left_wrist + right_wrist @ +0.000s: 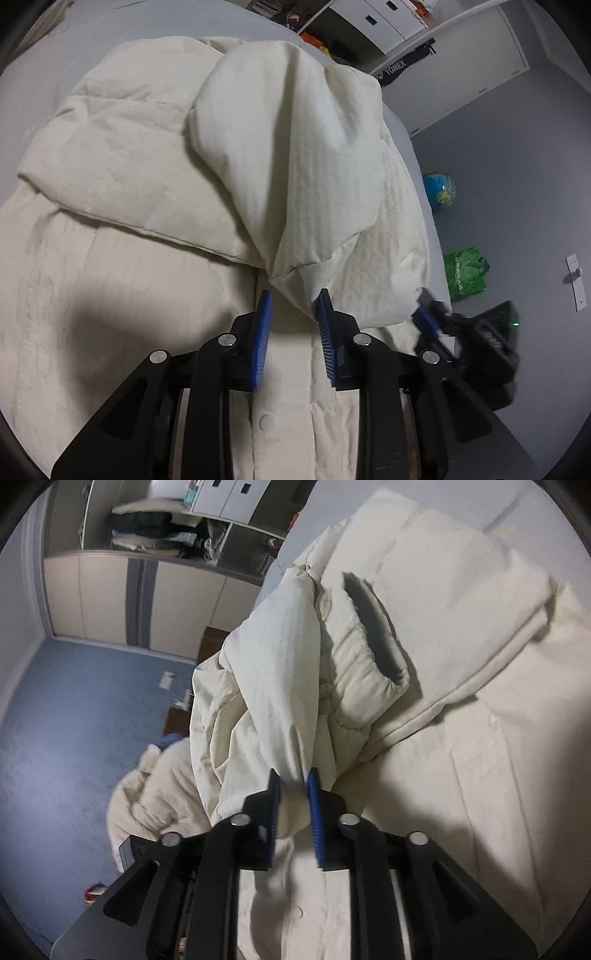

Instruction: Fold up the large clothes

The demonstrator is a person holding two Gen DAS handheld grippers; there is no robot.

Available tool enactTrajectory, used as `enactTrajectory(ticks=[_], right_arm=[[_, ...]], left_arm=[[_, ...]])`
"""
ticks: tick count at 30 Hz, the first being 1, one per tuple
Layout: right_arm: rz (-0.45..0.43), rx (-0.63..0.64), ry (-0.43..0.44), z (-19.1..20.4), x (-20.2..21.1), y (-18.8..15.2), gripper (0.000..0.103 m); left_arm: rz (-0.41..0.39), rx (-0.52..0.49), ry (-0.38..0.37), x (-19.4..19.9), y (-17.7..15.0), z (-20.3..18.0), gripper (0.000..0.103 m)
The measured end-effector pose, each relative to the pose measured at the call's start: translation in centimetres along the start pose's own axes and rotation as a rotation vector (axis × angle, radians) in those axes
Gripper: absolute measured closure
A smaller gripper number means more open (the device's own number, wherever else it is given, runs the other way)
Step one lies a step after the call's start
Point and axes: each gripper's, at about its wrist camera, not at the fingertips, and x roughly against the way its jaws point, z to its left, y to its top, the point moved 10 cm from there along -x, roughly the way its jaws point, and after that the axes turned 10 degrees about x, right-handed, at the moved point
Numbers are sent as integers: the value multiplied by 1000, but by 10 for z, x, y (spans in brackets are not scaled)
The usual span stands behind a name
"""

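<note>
Pinching cream coat (122, 155): left tool (293, 299), right tool (294, 777); "YONEX" bag (400, 68) behind.

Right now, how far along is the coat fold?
Done: one sleeve lies folded across the cream coat. In hand: the left hand-held gripper pinches a fabric corner, and the right hand-held gripper pinches the cuffed sleeve. Left: lay these flat, then fold the body.

"YONEX" on black racket bag (400, 66), by wardrobe.
</note>
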Motion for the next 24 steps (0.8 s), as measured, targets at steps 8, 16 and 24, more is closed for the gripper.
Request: enactTrajectory(ticks=[8, 16, 24], right_arm=[[-104, 241, -127, 63, 18, 32, 56], [84, 291, -159, 82, -34, 34, 47], [224, 290, -244, 63, -80, 34, 64]], left_arm=[[-11, -17, -19, 13, 7, -1, 72], [-69, -96, -11, 28, 21, -28, 48], [-57, -145, 41, 16, 42, -37, 70]])
